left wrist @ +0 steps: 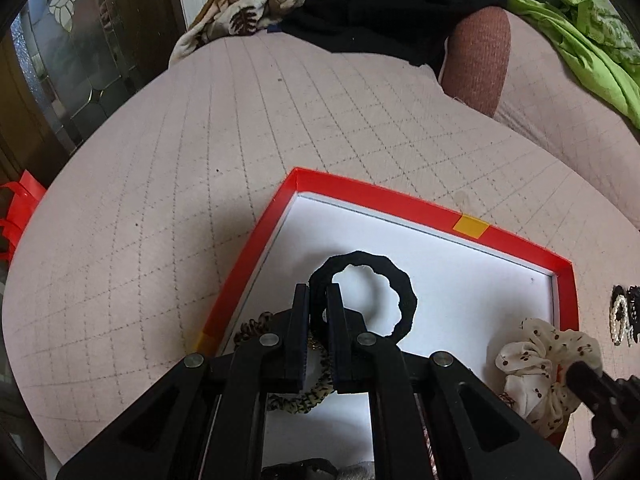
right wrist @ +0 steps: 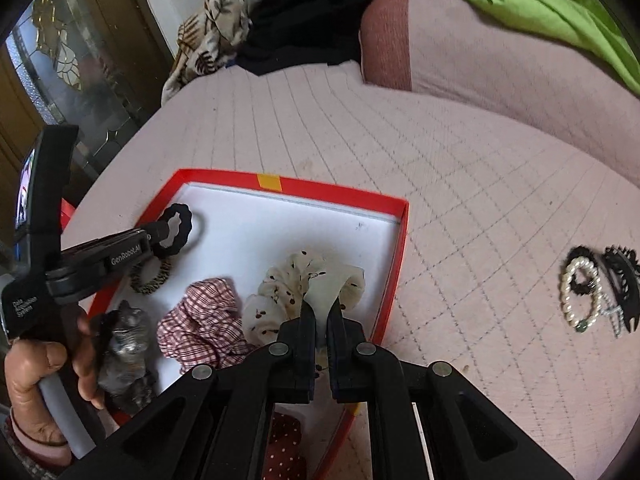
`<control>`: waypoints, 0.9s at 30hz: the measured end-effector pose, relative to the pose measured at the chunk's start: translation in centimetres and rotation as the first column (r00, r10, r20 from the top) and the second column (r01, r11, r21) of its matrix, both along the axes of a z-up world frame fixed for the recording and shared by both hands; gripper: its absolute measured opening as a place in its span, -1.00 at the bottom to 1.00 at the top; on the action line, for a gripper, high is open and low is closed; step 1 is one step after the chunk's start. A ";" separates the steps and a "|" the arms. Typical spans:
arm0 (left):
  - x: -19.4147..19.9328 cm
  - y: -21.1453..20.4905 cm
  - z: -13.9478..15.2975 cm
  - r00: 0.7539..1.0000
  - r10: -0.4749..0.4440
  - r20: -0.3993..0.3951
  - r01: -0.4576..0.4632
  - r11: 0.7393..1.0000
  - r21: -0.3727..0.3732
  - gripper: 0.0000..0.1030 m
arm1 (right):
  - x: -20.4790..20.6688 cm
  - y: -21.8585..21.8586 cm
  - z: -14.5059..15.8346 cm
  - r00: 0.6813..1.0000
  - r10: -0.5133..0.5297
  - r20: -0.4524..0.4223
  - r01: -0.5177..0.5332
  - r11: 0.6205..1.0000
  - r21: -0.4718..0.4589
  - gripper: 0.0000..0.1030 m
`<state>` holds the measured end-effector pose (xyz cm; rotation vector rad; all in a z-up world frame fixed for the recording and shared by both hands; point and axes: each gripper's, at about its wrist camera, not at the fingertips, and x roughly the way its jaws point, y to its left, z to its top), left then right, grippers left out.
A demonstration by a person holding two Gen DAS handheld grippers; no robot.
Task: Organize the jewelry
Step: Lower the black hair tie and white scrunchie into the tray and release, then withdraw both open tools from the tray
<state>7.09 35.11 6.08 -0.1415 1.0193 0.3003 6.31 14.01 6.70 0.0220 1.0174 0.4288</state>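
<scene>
A red box (left wrist: 400, 196) (right wrist: 320, 190) with a white floor lies on the pink quilted bed. My left gripper (left wrist: 318, 294) (right wrist: 160, 230) is shut on a black wavy hair tie (left wrist: 400, 280) (right wrist: 182, 216), held above the box's far left corner. Over the right side of the box, my right gripper (right wrist: 323, 306) (left wrist: 580, 376) is shut on a cream dotted scrunchie (right wrist: 288, 284) (left wrist: 536, 354). Inside the box lie a leopard-print hair tie (right wrist: 150, 280) (left wrist: 308, 400), a red checked scrunchie (right wrist: 208, 312) and a dark grey scrunchie (right wrist: 124, 344).
A pearl bracelet (right wrist: 572, 292) (left wrist: 620, 320) and a black claw clip (right wrist: 622, 284) lie on the quilt right of the box. A dark red dotted piece (right wrist: 284, 444) lies under my right gripper. Clothes and a green cloth (right wrist: 532, 4) are heaped at the far side.
</scene>
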 end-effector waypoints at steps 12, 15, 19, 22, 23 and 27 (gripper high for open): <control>-1.7 -1.1 1.8 0.998 -0.001 0.066 -0.001 0.999 0.034 -0.45 | -2.5 0.5 1.9 0.994 0.039 0.099 -0.033 0.998 -0.062 -0.18; -3.1 -2.3 2.9 0.994 -0.027 0.102 0.022 0.998 0.052 -0.31 | -3.8 0.2 2.8 0.990 0.056 0.126 -0.046 0.996 -0.081 -0.18; -5.0 -4.2 4.1 0.990 -0.061 0.125 0.054 0.997 0.057 -0.29 | -6.0 -1.1 3.6 0.987 0.060 0.147 -0.044 0.994 -0.104 -0.18; -6.5 -5.7 5.3 0.986 -0.075 0.146 0.067 0.996 0.057 -0.28 | -7.8 -3.1 4.0 0.988 0.044 0.150 -0.027 0.993 -0.114 -0.17; -7.1 -6.2 5.6 0.985 -0.080 0.151 0.073 0.996 0.051 -0.26 | -8.4 -3.8 4.0 0.988 0.038 0.151 -0.020 0.993 -0.118 -0.14; -10.6 -8.6 6.4 0.981 -0.091 0.171 0.086 0.996 0.032 -0.16 | -11.2 -7.3 3.9 0.987 0.009 0.160 0.017 0.987 -0.158 -0.09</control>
